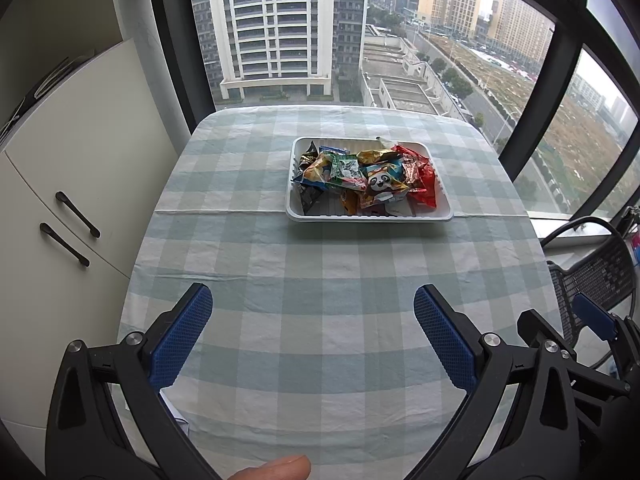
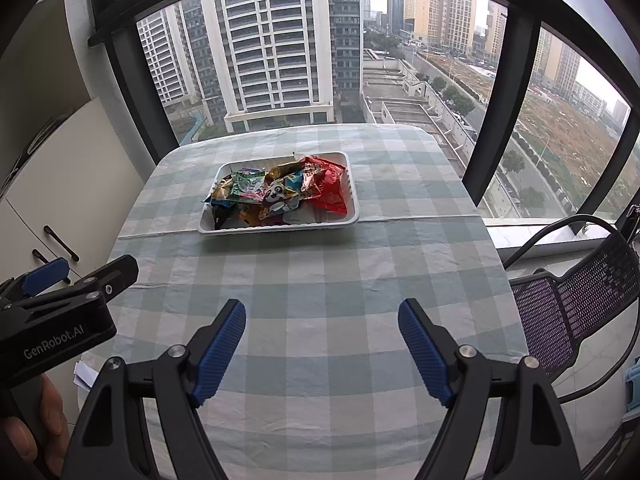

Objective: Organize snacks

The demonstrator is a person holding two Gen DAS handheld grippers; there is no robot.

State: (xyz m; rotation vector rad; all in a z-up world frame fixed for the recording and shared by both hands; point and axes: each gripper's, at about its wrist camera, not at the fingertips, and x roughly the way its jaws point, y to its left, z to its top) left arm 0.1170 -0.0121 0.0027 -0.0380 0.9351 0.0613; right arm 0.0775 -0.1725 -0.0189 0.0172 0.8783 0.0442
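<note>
While both tools hang released over the desk's near edge, left tool (image 1: 313,308) and right tool (image 2: 322,322) gripping nothing, the snacks (image 1: 366,174) sit heaped in a white tray (image 1: 370,216) toward the far edge, probably gathered for sorting.

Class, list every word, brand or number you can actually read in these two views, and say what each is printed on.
"GenRobot.AI": on the black body of the left gripper, seen in the right wrist view.
Snack packets in the white tray: printing too small and blurred to read.
Nothing else legible.
</note>
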